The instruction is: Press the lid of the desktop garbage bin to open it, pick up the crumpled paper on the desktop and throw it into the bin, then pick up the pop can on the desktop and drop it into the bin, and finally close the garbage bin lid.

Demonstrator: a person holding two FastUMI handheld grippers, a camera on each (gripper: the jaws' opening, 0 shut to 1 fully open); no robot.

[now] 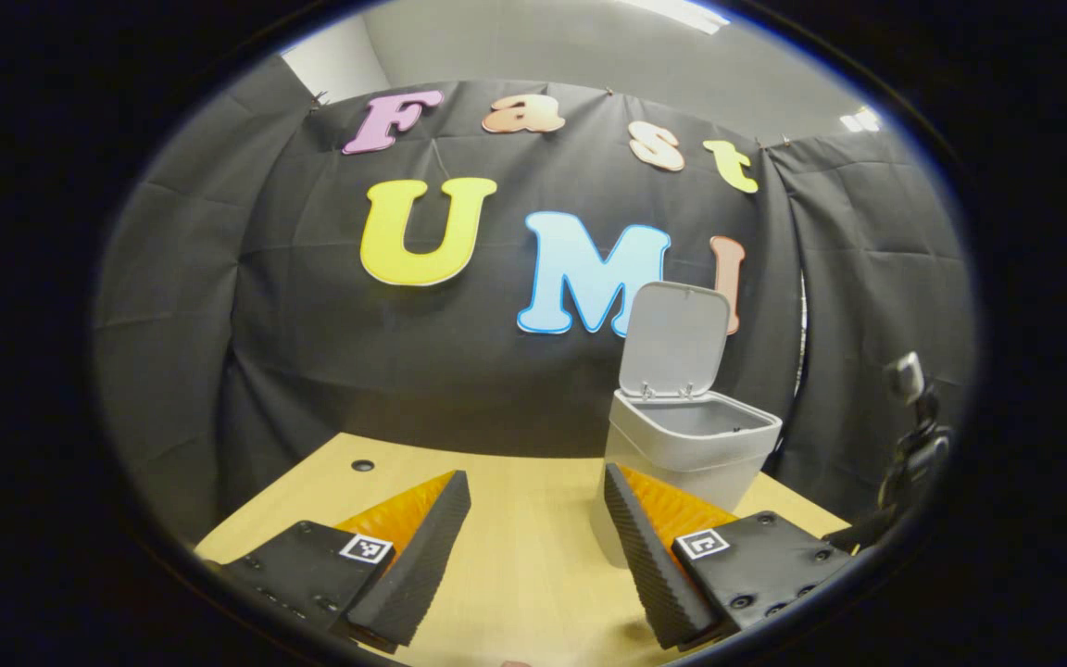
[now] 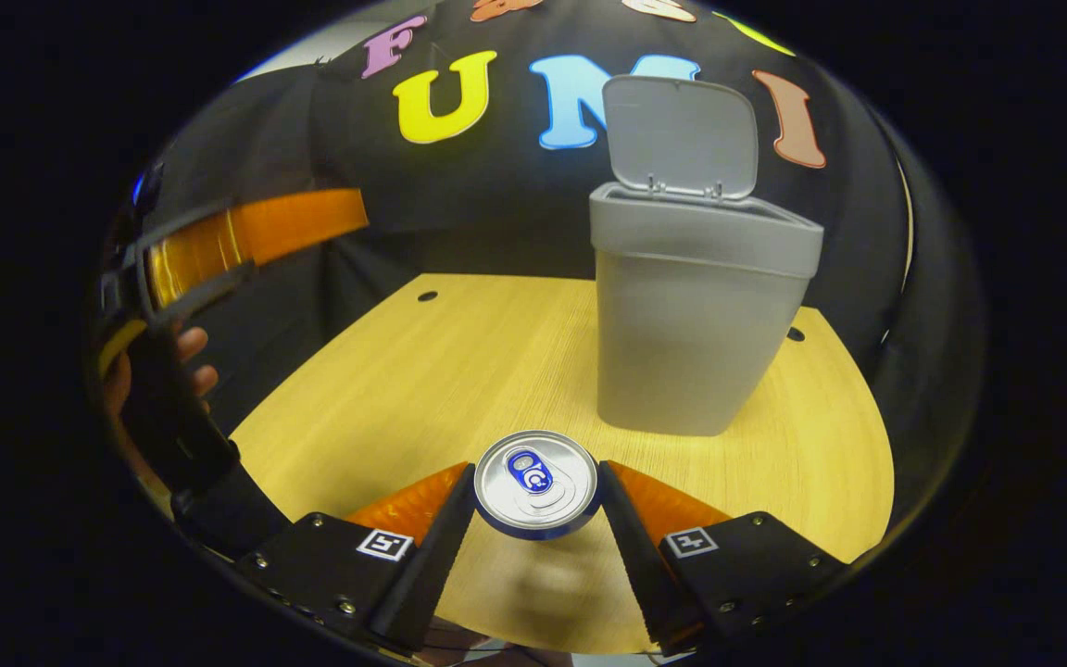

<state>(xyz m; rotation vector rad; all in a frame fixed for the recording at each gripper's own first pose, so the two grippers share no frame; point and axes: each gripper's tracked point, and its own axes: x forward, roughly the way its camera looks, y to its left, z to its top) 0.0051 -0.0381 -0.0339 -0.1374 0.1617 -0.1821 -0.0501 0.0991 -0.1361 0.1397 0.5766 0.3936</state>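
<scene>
In the right gripper view, the right gripper [image 2: 536, 505] sits at the bottom centre of the frame with both fingers pressed against the sides of a silver pop can [image 2: 536, 484], seen from above, upright, with a blue pull tab. The tab carries a small white mark too small to read. The can appears raised a little above the pale wooden tabletop [image 2: 422, 389], with a soft shadow below it. Each finger mount carries a square black-and-white marker tag. Just above and right of the can stands the grey plastic desktop garbage bin [image 2: 691, 343], its hinged lid [image 2: 682, 134] tipped upright and open. At the left edge of this frame a hand [image 2: 191, 361] holds the other gripper, partly in view.

In the left gripper view, the left gripper [image 1: 538, 547] is at the bottom centre, fingers spread wide with nothing between them, above bare tabletop. The open bin stands at the lower right of centre, just behind the right-hand finger.
</scene>
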